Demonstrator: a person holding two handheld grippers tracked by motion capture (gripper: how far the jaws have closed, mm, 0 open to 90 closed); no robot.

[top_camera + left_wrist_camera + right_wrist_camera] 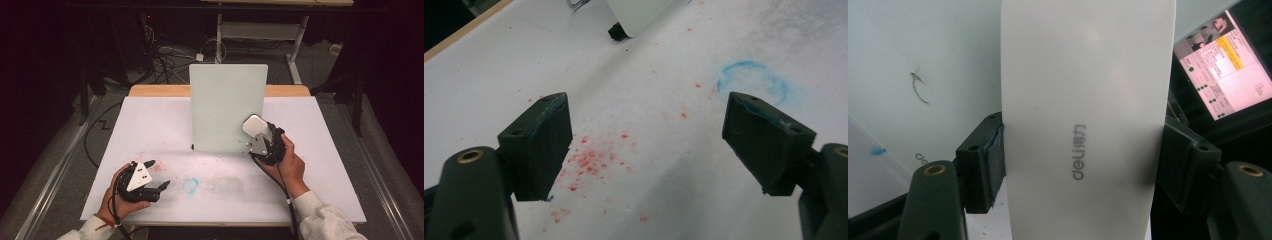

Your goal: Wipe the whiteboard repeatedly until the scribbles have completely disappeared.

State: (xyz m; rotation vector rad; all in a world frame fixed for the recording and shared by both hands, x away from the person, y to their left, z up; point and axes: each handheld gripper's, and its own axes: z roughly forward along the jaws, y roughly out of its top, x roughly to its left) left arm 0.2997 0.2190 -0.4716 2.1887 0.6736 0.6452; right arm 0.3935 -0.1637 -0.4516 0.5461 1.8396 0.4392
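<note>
- Jaws of the right gripper [1083, 165] are clamped on both long edges of a white eraser [1088, 115] printed "deli"; in the high view this gripper [260, 135] sits right of centre, with the eraser [254, 125] raised at the lower right corner of the upright whiteboard [227, 107].
- Left gripper [644, 145] has its jaws spread wide and empty — it hovers low at the lower left of the high view [159, 186], over red specks [589, 162] on the table [320, 165].
- A blue ring [751, 82] marks the table near centre.
- A dark stroke [919, 86] shows on the board, upper left of the right gripper view.
- Risk, as I judge it: the board stands free on small feet — a hard push with the eraser could tip or slide it, since the left gripper is not bracing it.
- The smooth eraser could also twist in the grip if it meets the board at an angle.
</note>
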